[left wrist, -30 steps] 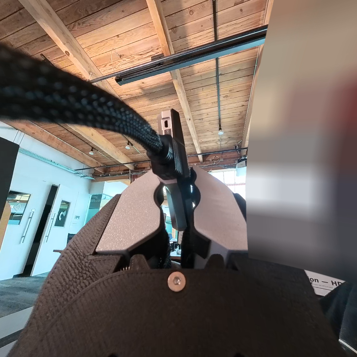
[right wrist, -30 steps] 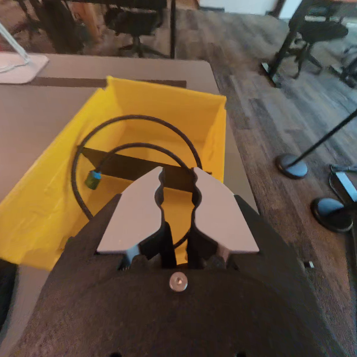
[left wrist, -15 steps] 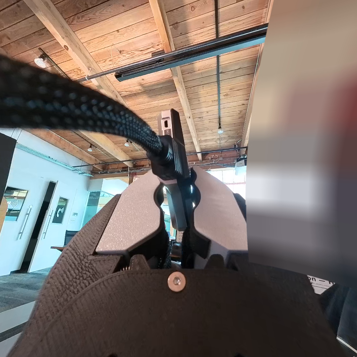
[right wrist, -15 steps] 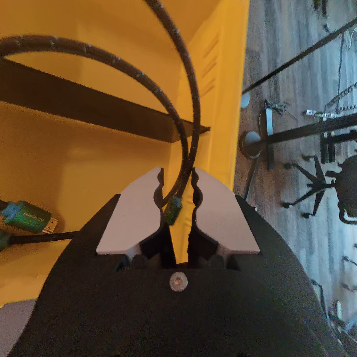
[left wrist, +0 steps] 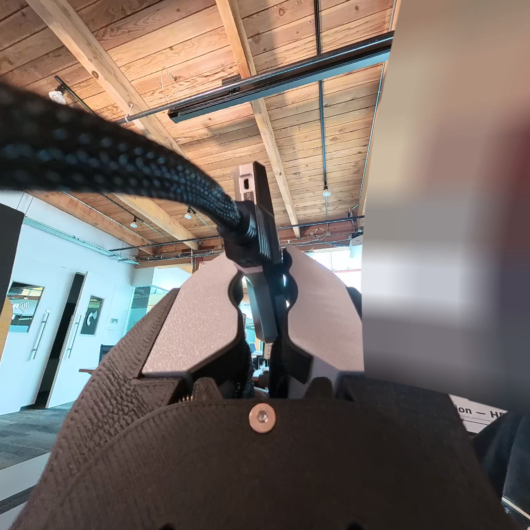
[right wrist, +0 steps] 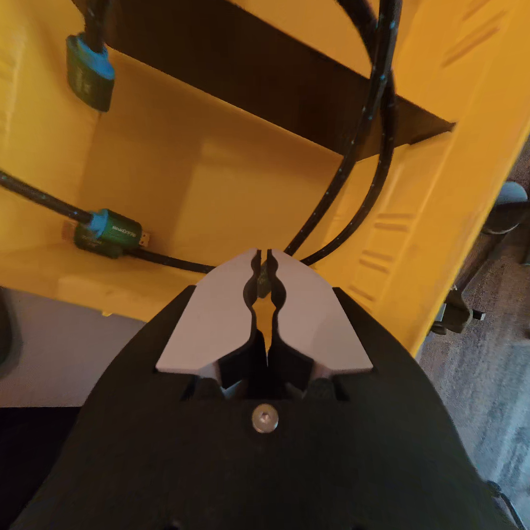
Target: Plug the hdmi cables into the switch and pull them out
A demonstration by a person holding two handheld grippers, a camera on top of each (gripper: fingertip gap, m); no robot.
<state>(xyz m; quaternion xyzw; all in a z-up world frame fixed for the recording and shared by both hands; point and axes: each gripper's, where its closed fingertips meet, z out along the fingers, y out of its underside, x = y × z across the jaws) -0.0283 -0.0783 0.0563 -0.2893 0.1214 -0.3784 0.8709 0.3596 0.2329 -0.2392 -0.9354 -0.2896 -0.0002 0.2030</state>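
In the left wrist view my left gripper [left wrist: 261, 258] is shut on the thin grey HDMI switch [left wrist: 259, 195] and holds it edge-on, pointing up at the ceiling. A thick black braided HDMI cable [left wrist: 114, 163] comes in from the left, and its black plug [left wrist: 252, 238] sits in the switch's side. In the right wrist view my right gripper [right wrist: 263, 252] is inside the yellow bin [right wrist: 415, 200], shut on a green HDMI plug [right wrist: 263, 282] that shows only as a sliver between the fingers. Its black cable [right wrist: 338, 183] loops up and away.
Two more green plugs lie in the bin, one at the left [right wrist: 110, 233] and one at the upper left [right wrist: 89, 74]. A black divider [right wrist: 258, 86] crosses the bin. The bin stands on a grey table [right wrist: 57, 344]. A chair base [right wrist: 456, 312] stands on the floor at right.
My right gripper has moved down into the yellow bin and closed its fingers on the green plug. My left gripper has held the switch almost still.
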